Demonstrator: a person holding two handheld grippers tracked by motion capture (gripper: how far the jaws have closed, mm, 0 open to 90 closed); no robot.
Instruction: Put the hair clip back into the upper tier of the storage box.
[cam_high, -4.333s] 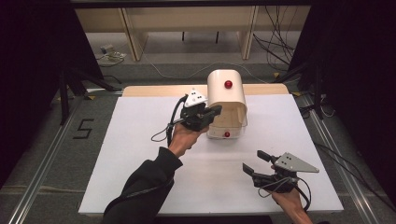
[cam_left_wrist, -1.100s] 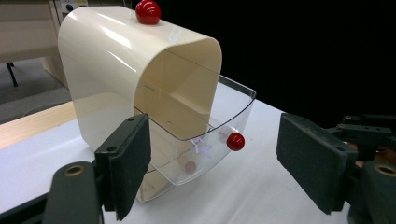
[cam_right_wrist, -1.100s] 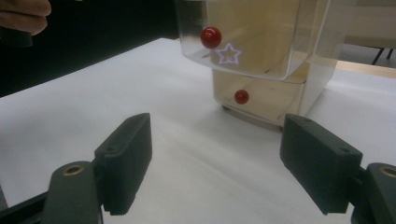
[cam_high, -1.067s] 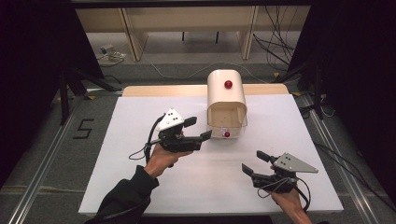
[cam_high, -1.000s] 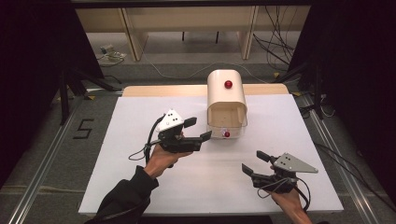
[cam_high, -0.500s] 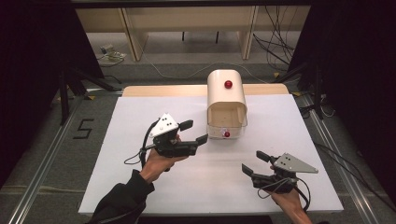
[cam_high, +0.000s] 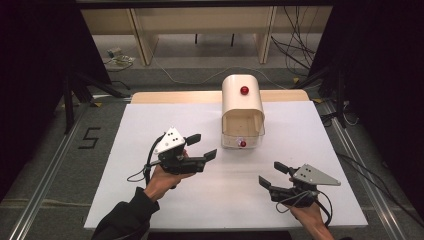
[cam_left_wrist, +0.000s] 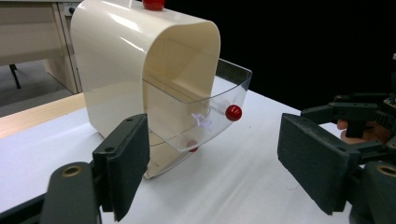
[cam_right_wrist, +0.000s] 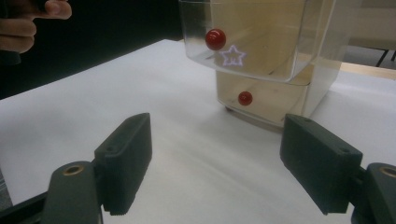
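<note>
A cream box (cam_high: 243, 102) with a rounded top and a red knob (cam_high: 244, 90) stands at the table's far middle. Its clear curved front flap (cam_left_wrist: 205, 116) hangs partly swung out and carries a red knob (cam_left_wrist: 233, 112) beside a star mark (cam_right_wrist: 232, 56). A second red knob (cam_right_wrist: 245, 98) sits lower, at the box's base. My left gripper (cam_high: 204, 146) is open and empty, held left of and nearer than the box front. My right gripper (cam_high: 270, 174) is open and empty near the front right, pointing at the box.
The white table top (cam_high: 150, 120) ends in a wooden strip (cam_high: 175, 97) behind the box. Black curtains flank both sides. Cables lie on the floor (cam_high: 310, 55) beyond the table. The right gripper (cam_left_wrist: 355, 116) shows far off in the left gripper view.
My left gripper has drawn back from the box front toward the near left, empty and open. The right gripper has stayed in place.
</note>
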